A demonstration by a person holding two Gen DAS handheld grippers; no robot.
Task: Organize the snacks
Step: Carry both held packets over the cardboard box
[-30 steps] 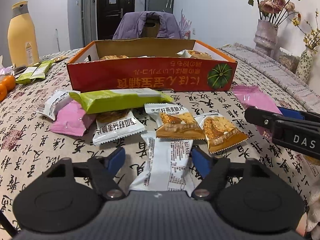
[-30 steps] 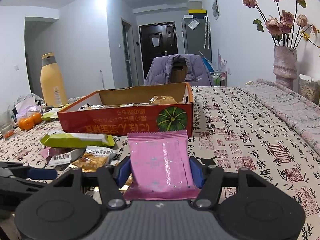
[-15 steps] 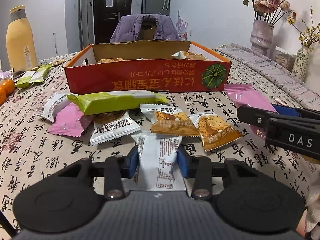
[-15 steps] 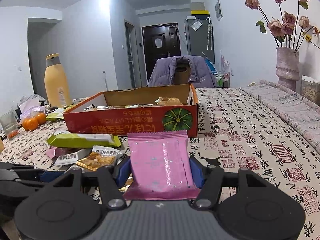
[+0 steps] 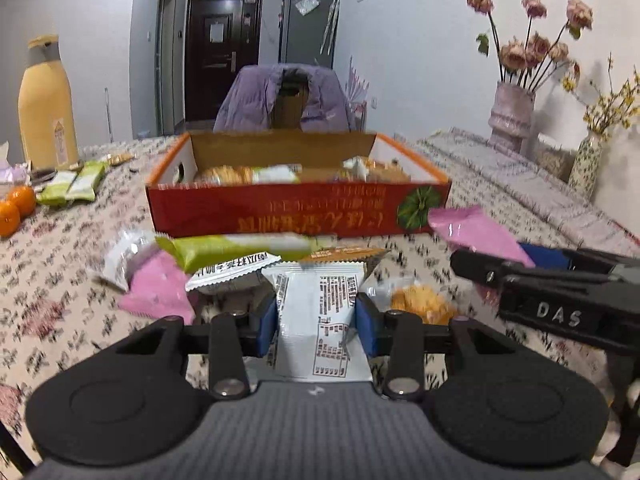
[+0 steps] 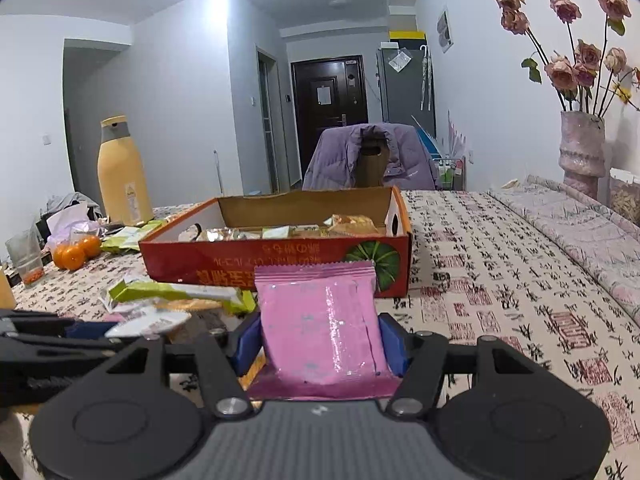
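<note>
Straight ahead of both grippers lies the red box [image 5: 298,216], open-topped, its long side facing you. Your left gripper [image 5: 316,320] clamps the white packet [image 5: 320,320]; your right gripper [image 6: 320,340] clamps the pink packet [image 6: 324,320], nearer the box's right end. Loose snacks [image 5: 240,248] crowd the near wall; above the rim there is free room.

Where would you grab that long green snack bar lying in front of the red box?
Probably across the narrow middle of the long green snack bar, coming from above. It lies flat and crosswise atop the white packet and pink packet, so its long sides are exposed, while its ends overlap neighbours.
</note>
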